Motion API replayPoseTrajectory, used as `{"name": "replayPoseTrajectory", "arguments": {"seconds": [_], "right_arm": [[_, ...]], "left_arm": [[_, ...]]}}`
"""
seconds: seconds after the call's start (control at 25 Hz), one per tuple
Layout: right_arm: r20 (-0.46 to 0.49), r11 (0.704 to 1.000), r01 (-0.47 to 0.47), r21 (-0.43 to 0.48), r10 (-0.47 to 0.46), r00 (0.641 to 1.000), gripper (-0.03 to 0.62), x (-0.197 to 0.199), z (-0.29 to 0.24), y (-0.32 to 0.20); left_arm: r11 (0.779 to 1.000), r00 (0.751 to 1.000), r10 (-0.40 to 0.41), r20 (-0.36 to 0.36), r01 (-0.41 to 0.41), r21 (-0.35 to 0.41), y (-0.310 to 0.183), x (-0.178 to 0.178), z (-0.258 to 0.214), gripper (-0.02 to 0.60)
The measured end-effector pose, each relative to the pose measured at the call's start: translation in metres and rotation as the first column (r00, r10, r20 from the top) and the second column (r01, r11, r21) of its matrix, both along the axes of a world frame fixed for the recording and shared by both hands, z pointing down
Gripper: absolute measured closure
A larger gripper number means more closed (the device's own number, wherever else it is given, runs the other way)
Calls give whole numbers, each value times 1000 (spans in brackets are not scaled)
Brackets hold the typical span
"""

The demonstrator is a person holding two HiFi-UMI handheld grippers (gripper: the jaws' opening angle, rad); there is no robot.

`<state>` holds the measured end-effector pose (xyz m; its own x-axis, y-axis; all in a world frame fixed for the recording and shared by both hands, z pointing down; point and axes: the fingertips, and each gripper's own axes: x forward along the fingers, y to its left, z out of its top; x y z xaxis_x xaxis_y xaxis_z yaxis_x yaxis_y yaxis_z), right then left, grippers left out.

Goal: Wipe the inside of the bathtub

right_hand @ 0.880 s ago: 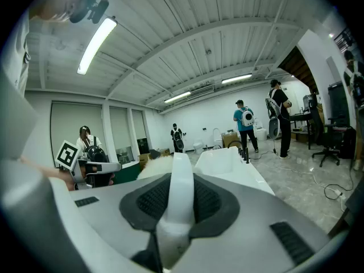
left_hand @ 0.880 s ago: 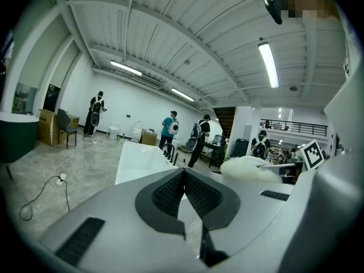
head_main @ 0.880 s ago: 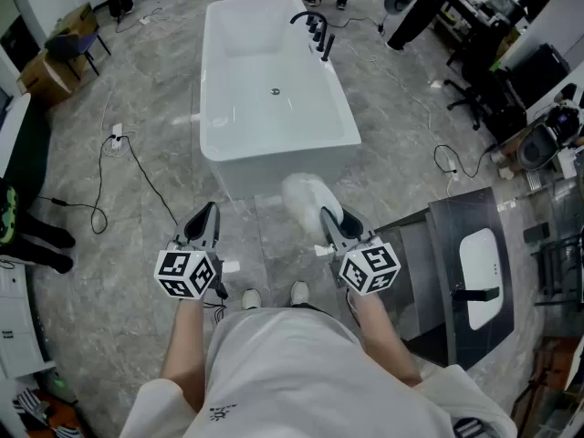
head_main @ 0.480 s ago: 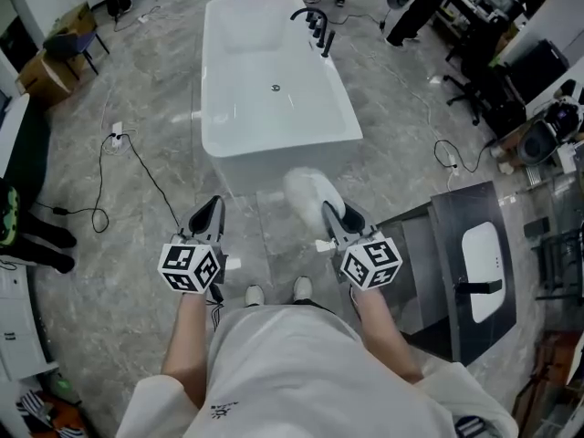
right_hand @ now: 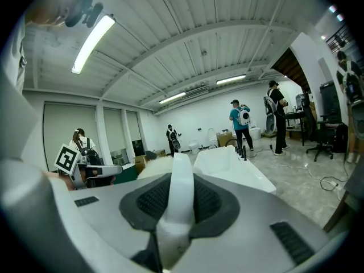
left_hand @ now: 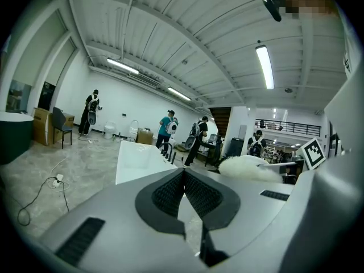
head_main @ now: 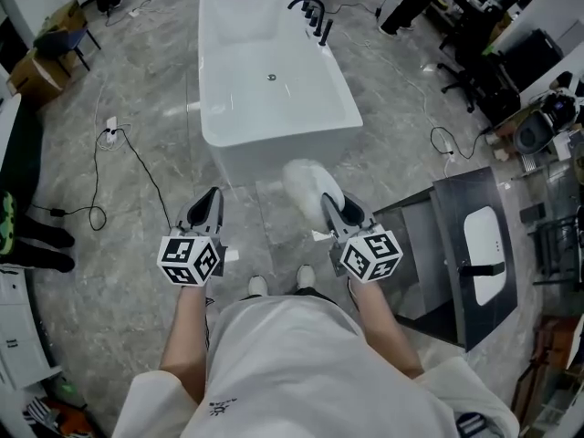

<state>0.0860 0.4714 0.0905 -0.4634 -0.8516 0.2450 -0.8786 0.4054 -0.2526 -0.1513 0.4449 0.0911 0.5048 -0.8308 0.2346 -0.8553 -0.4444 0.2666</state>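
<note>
Bathtub [head_main: 274, 158] sits upper centre in the head view, well ahead of you. Your right gripper [head_main: 327, 204] has its jaws clamped on a fluffy white duster [head_main: 306, 182]. Your left gripper [head_main: 212, 195] has its jaws closed together, empty.

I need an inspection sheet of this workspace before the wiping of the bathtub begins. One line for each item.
Surface: floor, grey marble tiles.
Job's things: white bathtub, empty, ahead of the person; fluffy white duster, held above the floor, short of the tub.
Clutter: cardboard boxes, far left.
Grippers: left gripper shut, empty; right gripper shut on the duster's white handle.
Cables: left cable and right cable lie on the floor.
Surroundings: washbasin at right; people stand beyond the tub.
</note>
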Motion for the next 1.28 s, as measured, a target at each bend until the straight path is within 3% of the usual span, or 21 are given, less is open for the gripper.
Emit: {"name": "replayPoseTrajectory", "arguments": {"seconds": [0.44,0.8,1.04,1.28], "right_arm": [[-7,1000,-11,-20,11,1000,496,-36,2,10],[8,999,2,-43,-2,1000,496,-37,10,-3],[36,998,32,-51,-30,999,496,-32,23,-43],[13,994,104,-43,-103,995,496,-17,25,-119]], "left_arm": [[998,998,54,-37,-55,-28,7,-28,12,571],[997,997,67,-28,-68,-25,0,-21,13,571],[997,997,67,-27,-68,-30,-29,-10,21,571],[999,999,36,-11,-37,-20,-88,13,16,571]]}}
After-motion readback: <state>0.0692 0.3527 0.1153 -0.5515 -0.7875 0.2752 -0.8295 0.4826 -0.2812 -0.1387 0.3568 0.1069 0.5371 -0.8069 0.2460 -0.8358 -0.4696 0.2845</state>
